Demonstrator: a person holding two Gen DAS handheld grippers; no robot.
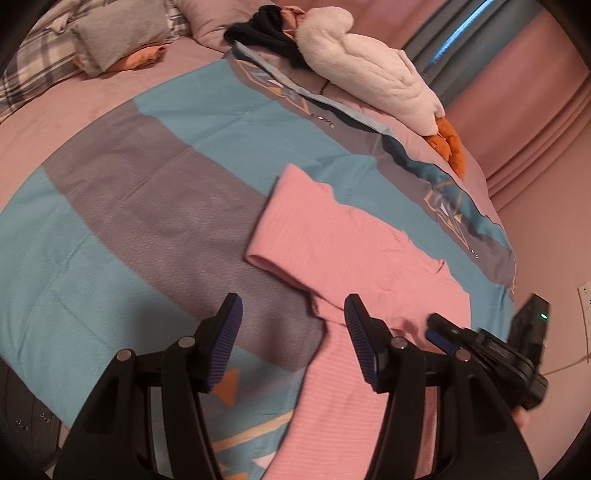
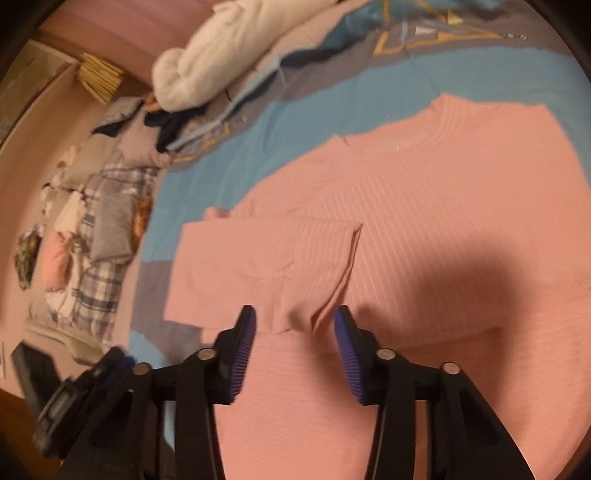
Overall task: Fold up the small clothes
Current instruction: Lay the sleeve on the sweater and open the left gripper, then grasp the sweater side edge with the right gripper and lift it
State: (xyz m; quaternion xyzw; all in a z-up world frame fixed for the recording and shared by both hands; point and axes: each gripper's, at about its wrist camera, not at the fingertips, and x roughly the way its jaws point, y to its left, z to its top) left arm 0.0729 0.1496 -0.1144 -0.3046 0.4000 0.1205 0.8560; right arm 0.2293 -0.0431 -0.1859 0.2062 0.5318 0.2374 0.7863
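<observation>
A pink ribbed top (image 2: pixel 424 206) lies flat on the blue and grey quilt (image 1: pixel 147 206). One sleeve (image 2: pixel 266 258) is folded inward over its body. My right gripper (image 2: pixel 295 312) hovers over the lower edge of that folded sleeve. Its jaws stand apart, a raised crease of the fabric lies between them, and the pads do not press on it. My left gripper (image 1: pixel 293 301) is open above the top's (image 1: pixel 332 236) left edge, with nothing in it. The right gripper (image 1: pixel 434 326) also shows at the right of the left wrist view.
A white plush toy (image 1: pixel 369 74) with orange feet lies along the far side of the bed, next to a pile of dark clothes (image 1: pixel 266 29). Grey and plaid pillows (image 1: pixel 118 40) sit at the head. A pink wall with a socket (image 1: pixel 585 299) borders the bed.
</observation>
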